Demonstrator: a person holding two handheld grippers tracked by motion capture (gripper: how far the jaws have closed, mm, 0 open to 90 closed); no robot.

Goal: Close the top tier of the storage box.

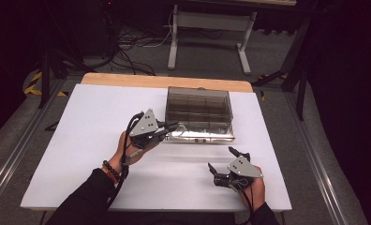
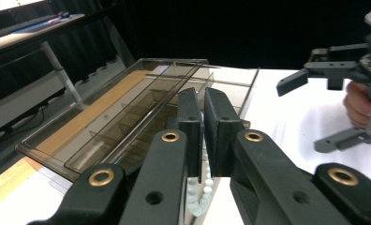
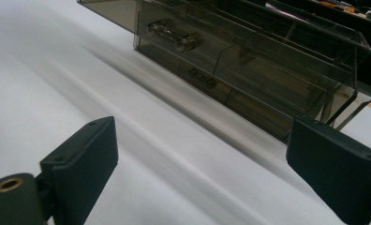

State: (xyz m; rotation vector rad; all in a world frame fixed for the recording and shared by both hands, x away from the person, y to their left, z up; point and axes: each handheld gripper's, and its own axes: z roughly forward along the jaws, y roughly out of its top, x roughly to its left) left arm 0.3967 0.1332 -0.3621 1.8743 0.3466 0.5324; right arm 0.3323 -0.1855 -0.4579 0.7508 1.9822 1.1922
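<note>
A smoky clear drawer box (image 1: pixel 198 107) stands at the middle back of the white table (image 1: pixel 80 154). My left gripper (image 1: pixel 173 126) hovers at the box's front left corner. In the left gripper view its jaws (image 2: pixel 202 96) are shut on a string of white beads (image 2: pixel 200 199), which hangs below the pads beside the box (image 2: pixel 127 117). My right gripper (image 1: pixel 222 159) rests near the table's front right, open with nothing between its fingers. The right gripper view looks past its wide-apart jaws (image 3: pixel 207 140) at the box's drawer fronts (image 3: pixel 249 61) and a metal handle (image 3: pixel 172 35).
A wooden strip (image 1: pixel 165 80) runs along the table's far edge. Cables (image 1: pixel 127 51) and a white table frame (image 1: pixel 207 28) lie on the floor beyond it. The left wrist wears a dark bead bracelet (image 1: pixel 109 169). White tabletop stretches to the left of the box.
</note>
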